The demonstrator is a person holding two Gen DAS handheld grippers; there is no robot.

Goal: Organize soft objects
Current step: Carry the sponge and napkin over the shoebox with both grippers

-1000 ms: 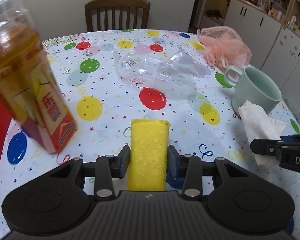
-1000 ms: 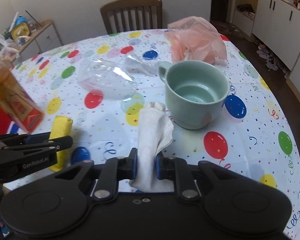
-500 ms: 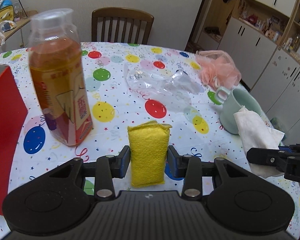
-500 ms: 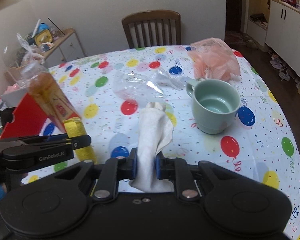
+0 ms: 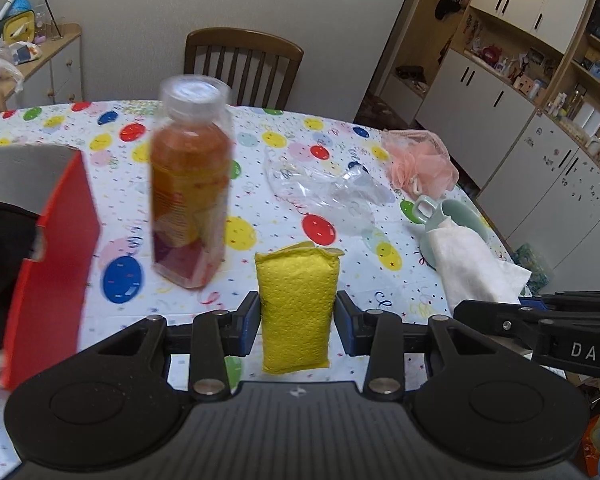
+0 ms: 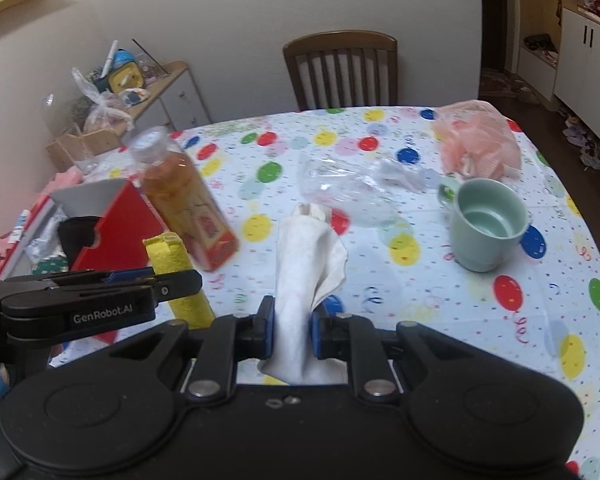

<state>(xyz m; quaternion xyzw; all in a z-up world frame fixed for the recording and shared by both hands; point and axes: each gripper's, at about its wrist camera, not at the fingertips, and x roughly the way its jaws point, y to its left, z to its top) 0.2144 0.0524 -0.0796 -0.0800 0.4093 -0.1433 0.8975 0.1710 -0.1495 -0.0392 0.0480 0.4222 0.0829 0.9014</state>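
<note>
Balloon tablecloth point(image 5: 340, 152) covers the table. Above its near edge, the left gripper point(image 5: 298, 318) pinches a yellow sponge point(image 5: 296, 308), right of the red box point(image 5: 56, 248). The right gripper point(image 6: 293, 332) pinches a white cloth point(image 6: 306, 276), left of the green mug point(image 6: 486, 224).

Yellow sponge point(image 5: 296, 312) rough (pitted); white cloth point(image 6: 306, 280) matt; mug point(image 6: 486, 226) glossy ceramic.

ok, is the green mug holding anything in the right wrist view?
No. The green mug stands upright on the table with a bare interior, and the white cloth is clamped in the right gripper.
</note>
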